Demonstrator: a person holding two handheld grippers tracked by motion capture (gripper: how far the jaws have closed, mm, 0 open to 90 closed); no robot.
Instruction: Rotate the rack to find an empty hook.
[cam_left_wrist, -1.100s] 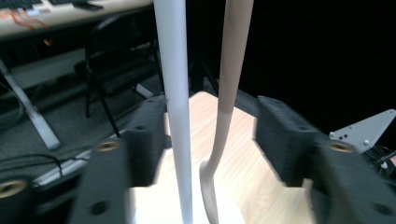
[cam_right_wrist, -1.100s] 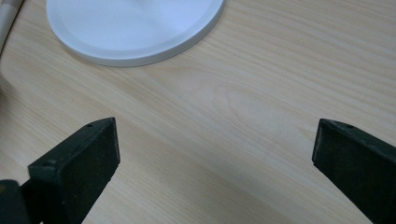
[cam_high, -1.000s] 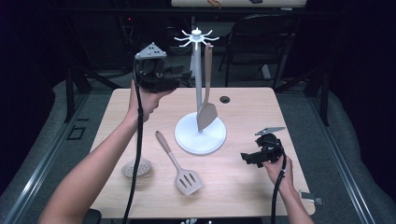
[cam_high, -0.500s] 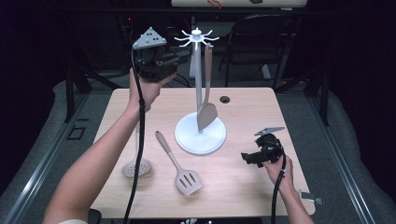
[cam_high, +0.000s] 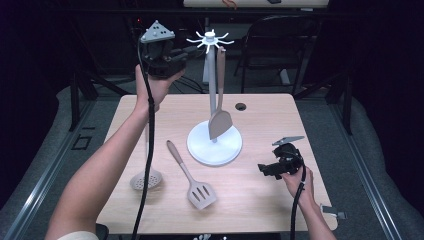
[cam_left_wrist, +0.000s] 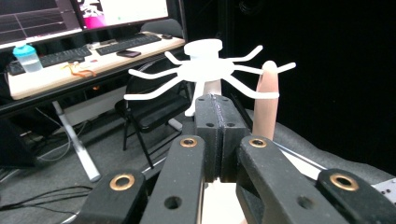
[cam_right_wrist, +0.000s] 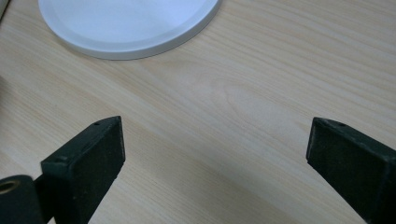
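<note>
This is looking like a lab or test room set up for recording, not a home kitchen. A light wooden table (cam_high: 260, 215) is standing alone on grey carpet with dark curtains hanging around it. Behind it, a long desk (cam_left_wrist: 56, 79) is carrying monitors (cam_left_wrist: 42, 18) showing graphs, keyboards (cam_left_wrist: 126, 43) and a water bottle (cam_left_wrist: 27, 56). A black folding chair (cam_left_wrist: 149, 109) is sitting in front of that desk, and cables are trailing across the floor.
</note>
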